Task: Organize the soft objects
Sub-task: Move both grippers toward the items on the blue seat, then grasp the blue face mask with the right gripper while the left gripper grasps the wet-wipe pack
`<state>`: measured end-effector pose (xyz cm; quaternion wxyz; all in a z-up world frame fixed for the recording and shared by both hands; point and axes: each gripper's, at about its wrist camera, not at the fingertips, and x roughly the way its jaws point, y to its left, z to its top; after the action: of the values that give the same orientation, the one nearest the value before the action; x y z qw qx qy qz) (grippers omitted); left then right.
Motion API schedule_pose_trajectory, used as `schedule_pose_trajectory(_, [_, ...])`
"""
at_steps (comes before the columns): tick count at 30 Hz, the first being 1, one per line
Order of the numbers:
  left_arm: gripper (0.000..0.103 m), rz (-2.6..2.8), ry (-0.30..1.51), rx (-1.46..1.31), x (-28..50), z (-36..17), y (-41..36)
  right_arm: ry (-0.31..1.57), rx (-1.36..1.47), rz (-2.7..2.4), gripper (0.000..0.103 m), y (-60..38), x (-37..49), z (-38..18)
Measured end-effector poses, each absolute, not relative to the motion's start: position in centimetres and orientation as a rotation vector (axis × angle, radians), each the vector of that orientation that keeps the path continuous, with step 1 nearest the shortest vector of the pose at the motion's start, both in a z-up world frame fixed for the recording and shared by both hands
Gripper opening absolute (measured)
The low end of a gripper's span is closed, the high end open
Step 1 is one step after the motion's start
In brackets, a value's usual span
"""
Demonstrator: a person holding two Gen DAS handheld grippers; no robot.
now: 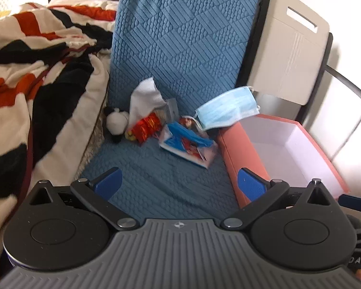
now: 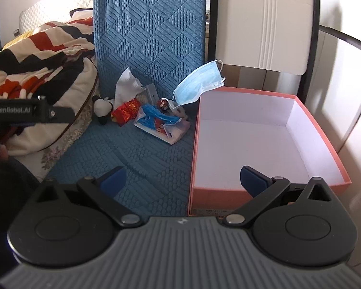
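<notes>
A blue quilted seat [image 1: 156, 180] [image 2: 132, 154] holds a small heap at its back: a panda plush [image 1: 116, 122] [image 2: 102, 109], a white tissue [image 1: 144, 96] [image 2: 126, 83], a red packet [image 1: 146, 126] [image 2: 127, 112] and a blue-and-white tissue pack [image 1: 187, 144] [image 2: 160, 126]. A light blue face mask [image 1: 226, 110] [image 2: 197, 86] hangs over the far corner of a pink box [image 1: 238, 159] [image 2: 197, 159] with a white inside. My left gripper [image 1: 179, 184] is open above the seat. My right gripper [image 2: 183, 180] is open over the box's near left wall.
A striped red, black and cream blanket [image 1: 36, 72] [image 2: 36, 55] is piled to the left of the seat. The blue backrest [image 1: 180, 31] [image 2: 151, 24] rises behind the heap. A beige panel [image 1: 288, 48] [image 2: 264, 24] stands behind the box. The other gripper's body [image 2: 24, 114] shows at left.
</notes>
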<state>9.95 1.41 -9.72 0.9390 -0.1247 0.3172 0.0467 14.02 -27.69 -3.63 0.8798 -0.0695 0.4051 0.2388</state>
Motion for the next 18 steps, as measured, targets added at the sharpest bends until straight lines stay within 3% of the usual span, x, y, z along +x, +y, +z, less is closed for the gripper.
schedule_pose_trajectory(18, [0.103, 0.072, 0.665, -0.234, 19.5, -13.4, 1.3, 0.805, -0.135, 0.481, 0.103, -25.2, 21.5, -8.0])
